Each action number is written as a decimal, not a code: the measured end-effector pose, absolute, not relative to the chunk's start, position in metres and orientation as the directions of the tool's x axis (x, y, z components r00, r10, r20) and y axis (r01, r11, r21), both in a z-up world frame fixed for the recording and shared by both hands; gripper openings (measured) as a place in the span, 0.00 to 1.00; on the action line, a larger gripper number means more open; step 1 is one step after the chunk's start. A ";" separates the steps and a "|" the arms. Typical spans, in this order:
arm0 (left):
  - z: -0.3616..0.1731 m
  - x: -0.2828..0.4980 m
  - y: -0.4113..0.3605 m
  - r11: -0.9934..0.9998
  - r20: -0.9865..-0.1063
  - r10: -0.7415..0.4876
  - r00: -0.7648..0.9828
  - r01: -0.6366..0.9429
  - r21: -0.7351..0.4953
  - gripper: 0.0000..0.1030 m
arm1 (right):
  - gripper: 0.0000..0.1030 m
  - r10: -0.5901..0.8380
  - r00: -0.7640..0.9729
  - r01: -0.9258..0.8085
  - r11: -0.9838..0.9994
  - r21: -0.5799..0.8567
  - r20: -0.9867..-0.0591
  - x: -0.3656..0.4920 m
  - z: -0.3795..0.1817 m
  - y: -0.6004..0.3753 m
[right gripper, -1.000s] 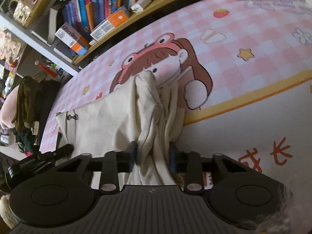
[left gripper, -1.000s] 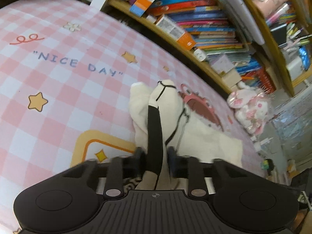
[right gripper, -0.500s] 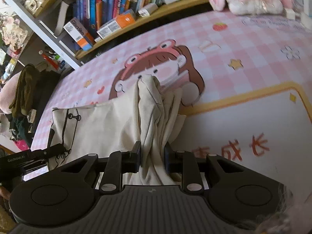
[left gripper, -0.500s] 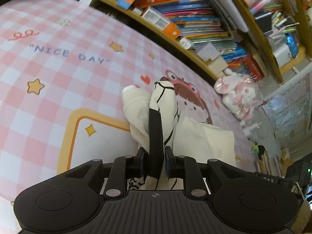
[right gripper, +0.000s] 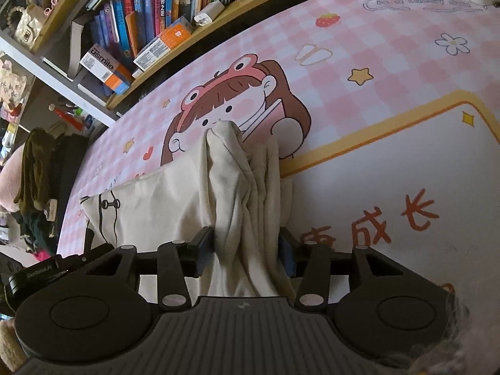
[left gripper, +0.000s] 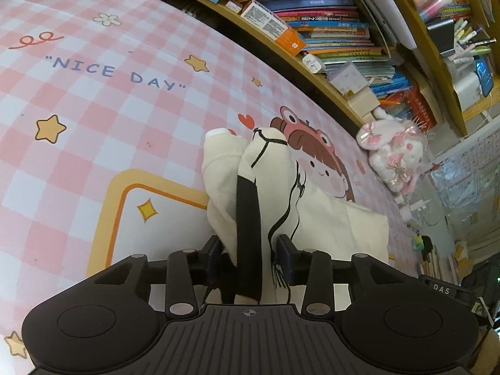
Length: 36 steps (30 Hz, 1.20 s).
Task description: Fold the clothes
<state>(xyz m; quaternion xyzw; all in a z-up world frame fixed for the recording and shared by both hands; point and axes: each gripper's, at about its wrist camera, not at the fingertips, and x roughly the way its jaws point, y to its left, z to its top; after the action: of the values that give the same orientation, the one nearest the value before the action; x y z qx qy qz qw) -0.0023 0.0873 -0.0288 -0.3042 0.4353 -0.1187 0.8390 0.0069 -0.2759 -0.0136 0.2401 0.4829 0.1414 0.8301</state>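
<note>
A cream garment point(left gripper: 337, 225) with black trim lies on the pink checked mat point(left gripper: 93, 109). One bunched end of it, crossed by a black strap point(left gripper: 248, 218), rises between the fingers of my left gripper point(left gripper: 250, 259). The left jaws are opening and the fold sits loosely between them. In the right wrist view the garment point(right gripper: 156, 206) spreads to the left on the mat point(right gripper: 390, 62). Its other gathered end stands between the fingers of my right gripper point(right gripper: 247, 256), whose jaws are also opening around the loosened cloth.
A low wooden shelf point(left gripper: 281, 50) packed with books runs along the mat's far edge, and a pink plush toy point(left gripper: 393, 153) sits beside it. Dark clothes point(right gripper: 37, 168) are piled past the mat's left edge. A white panel with orange characters point(right gripper: 390, 218) lies to the right.
Both grippers' jaws have spread apart from a tight pinch, and the gathered cloth between each pair has loosened and widened. The hands have hardly shifted.
</note>
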 end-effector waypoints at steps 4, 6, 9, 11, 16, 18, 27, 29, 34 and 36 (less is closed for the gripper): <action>-0.019 -0.004 0.078 0.828 -0.675 -0.429 0.600 -0.036 -0.559 0.23 | 0.27 0.456 0.491 -0.031 0.861 0.508 -0.743 0.010 -0.011 -0.267; -0.013 -0.005 0.071 0.857 -0.691 -0.403 0.600 -0.017 -0.515 0.22 | 0.23 0.444 0.508 -0.077 0.877 0.475 -0.738 0.008 -0.004 -0.262; -0.011 -0.004 0.068 0.873 -0.703 -0.390 0.594 -0.003 -0.487 0.22 | 0.22 0.442 0.526 -0.110 0.883 0.457 -0.727 0.005 0.001 -0.259; -0.011 -0.003 0.069 0.872 -0.705 -0.393 0.591 -0.005 -0.490 0.23 | 0.22 0.441 0.521 -0.096 0.881 0.463 -0.731 0.006 -0.001 -0.261; -0.013 -0.002 0.070 0.872 -0.710 -0.392 0.585 -0.008 -0.489 0.25 | 0.30 0.435 0.512 -0.058 0.878 0.476 -0.741 0.008 -0.007 -0.263; -0.014 0.000 0.070 0.872 -0.712 -0.392 0.583 -0.012 -0.490 0.26 | 0.34 0.437 0.510 -0.052 0.876 0.480 -0.741 0.009 -0.009 -0.263; -0.019 0.003 0.070 0.865 -0.712 -0.400 0.577 -0.019 -0.501 0.29 | 0.40 0.445 0.510 -0.053 0.871 0.489 -0.736 0.012 -0.012 -0.263; -0.020 0.003 0.070 0.864 -0.709 -0.404 0.578 -0.015 -0.504 0.26 | 0.39 0.442 0.510 -0.057 0.873 0.484 -0.738 0.013 -0.012 -0.262; -0.012 0.000 0.066 0.877 -0.704 -0.393 0.592 0.013 -0.480 0.16 | 0.23 0.442 0.509 -0.079 0.878 0.472 -0.738 0.013 -0.008 -0.259; -0.006 -0.001 0.063 0.886 -0.699 -0.384 0.604 0.028 -0.462 0.15 | 0.21 0.438 0.523 -0.101 0.884 0.457 -0.731 0.011 -0.003 -0.257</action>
<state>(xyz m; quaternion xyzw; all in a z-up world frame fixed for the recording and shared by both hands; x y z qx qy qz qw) -0.0015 0.0632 -0.0061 -0.2069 0.4292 -0.1182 0.8712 0.0109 -0.2567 -0.0028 0.1825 0.4623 0.1578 0.8533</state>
